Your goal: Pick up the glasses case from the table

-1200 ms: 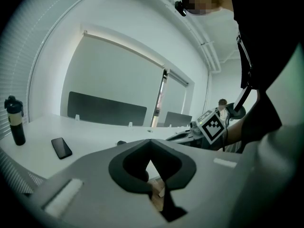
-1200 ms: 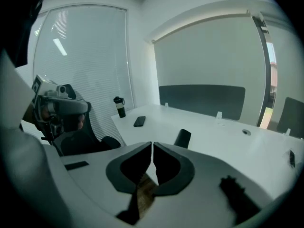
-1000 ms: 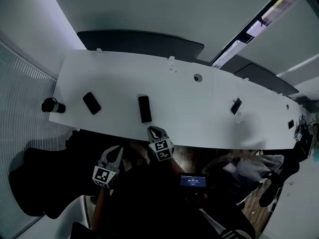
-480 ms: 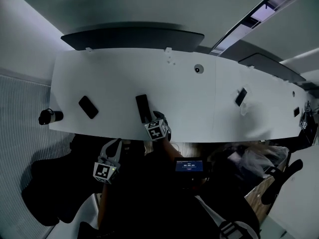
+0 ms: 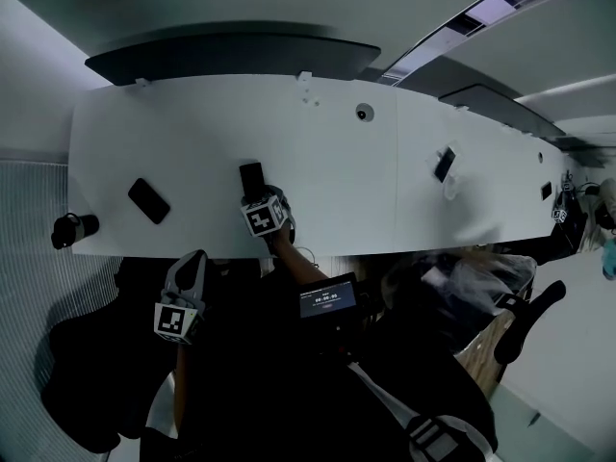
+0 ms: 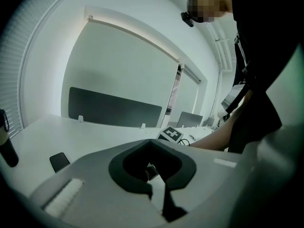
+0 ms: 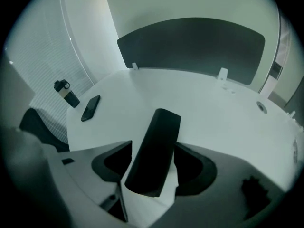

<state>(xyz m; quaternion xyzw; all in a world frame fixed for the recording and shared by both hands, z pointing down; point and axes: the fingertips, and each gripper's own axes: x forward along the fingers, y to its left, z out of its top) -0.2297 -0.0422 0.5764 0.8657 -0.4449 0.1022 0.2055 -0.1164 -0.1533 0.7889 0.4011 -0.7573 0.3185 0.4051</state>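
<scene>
The glasses case [image 5: 252,176], a black oblong, lies flat on the white table [image 5: 192,133] near its front edge. My right gripper [image 5: 257,196] points steeply down over the case's near end. In the right gripper view the case [image 7: 154,151] stands between the jaws, which are opening, with a strip of white table showing beside the left jaw; the pads do not press on it. My left gripper [image 5: 194,260] hangs off the table, below its front edge, left of the case. In the left gripper view its tips [image 6: 152,144] meet, with nothing between them.
A black phone [image 5: 148,200] lies left of the case, and a dark bottle [image 5: 75,227] stands at the table's left corner. Another dark phone-like object [image 5: 444,164] stands further right. A dark divider panel [image 5: 231,58] runs behind the table. A small lit screen [image 5: 327,299] sits at the person's chest.
My right gripper has moved forward and down from the table's front edge onto the case, and its jaws have gone from shut to spread. The left gripper has shifted slightly left.
</scene>
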